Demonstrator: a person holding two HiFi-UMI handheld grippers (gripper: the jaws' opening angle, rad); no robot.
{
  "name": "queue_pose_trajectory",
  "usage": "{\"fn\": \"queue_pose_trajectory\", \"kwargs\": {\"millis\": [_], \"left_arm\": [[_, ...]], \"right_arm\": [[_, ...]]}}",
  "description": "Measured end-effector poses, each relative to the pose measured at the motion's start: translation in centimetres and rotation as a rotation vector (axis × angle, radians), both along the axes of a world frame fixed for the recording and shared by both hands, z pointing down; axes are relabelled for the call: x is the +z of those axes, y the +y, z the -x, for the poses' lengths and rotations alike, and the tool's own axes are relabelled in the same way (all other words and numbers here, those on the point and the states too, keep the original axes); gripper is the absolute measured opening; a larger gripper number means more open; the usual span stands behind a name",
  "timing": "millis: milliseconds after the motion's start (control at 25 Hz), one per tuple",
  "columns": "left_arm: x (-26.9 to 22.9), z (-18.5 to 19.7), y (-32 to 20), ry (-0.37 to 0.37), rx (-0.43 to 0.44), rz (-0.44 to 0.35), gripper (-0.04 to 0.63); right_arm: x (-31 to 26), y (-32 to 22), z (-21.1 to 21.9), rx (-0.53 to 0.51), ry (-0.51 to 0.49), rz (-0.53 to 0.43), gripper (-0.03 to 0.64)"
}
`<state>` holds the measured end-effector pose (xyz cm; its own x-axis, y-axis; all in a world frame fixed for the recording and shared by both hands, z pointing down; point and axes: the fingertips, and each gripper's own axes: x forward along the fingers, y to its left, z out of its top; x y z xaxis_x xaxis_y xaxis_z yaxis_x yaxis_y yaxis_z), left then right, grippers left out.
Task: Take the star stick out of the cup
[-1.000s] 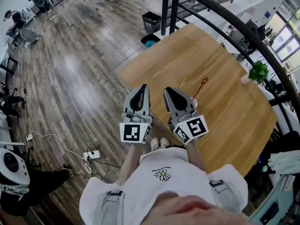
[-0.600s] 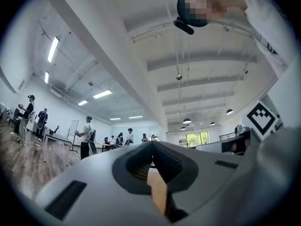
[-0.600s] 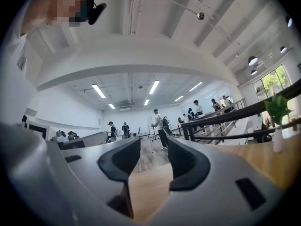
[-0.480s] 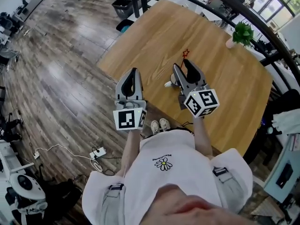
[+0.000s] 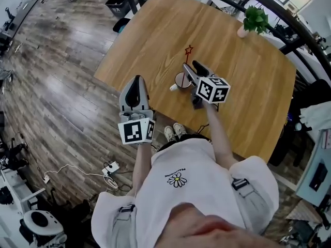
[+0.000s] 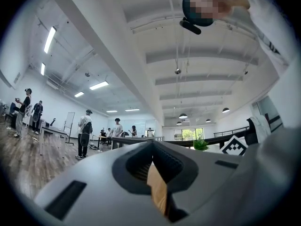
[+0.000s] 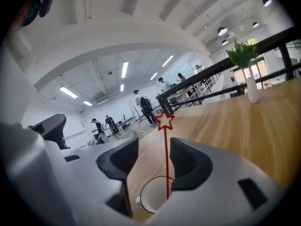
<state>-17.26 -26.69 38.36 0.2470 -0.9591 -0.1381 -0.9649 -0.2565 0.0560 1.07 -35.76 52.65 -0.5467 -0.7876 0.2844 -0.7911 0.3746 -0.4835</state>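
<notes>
The right claw (image 5: 193, 67) hangs, jaws apart, beside the cup (image 5: 181, 80) and star stick (image 5: 189, 50).

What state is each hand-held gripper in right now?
Left hand-held gripper: closed, empty.
Right hand-held gripper: open, jaws just opened; star stick stands between them, ungripped.

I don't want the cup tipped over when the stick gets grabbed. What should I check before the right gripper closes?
1. Right gripper open: ok; its jaws have just been opening and stand apart.
2. Star stick between the jaws: ok; not gripped, nearer one jaw.
3. Stick standing in the cup: ok.
4. Cup upright on the table: ok.
5. Left gripper steadying the cup: not ok; shut, apart from it.
6. Cup heavy enough to stay down: cannot tell.
</notes>
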Motion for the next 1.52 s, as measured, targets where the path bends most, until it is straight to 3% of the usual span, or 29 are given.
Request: {"fn": "queue_pose_trajectory", "kwargs": {"millis": [240,640,920,1240,1520], "left_arm": [[1.3,-0.1,0.0,-0.030,-0.012,0.042,0.015],[2.1,0.3,-0.2,-0.055,-0.031,0.062,0.015],[2.8,0.4,0.0,-0.047,-0.033,0.076,0.015],[3.3,0.9,0.5,-0.048,-0.042,0.075,0.015],[1.6,1.1,0.2,-0.037,-0.033,0.031,0.015]], "right_arm": [[4.7,-1.5,0.3,-0.028,0.011,0.134,0.178],[6.0,-1.6,0.6,-0.023,0.017,0.160,0.030],[6.2,-1.4,0.4,-0.003,0.038,0.156,0.012],[4.7,-1.4,-0.4,0.035,0.023,0.111,0.009],[-1.5,-1.1,-0.6,0.049,0.079,-0.057,0.009]]}}
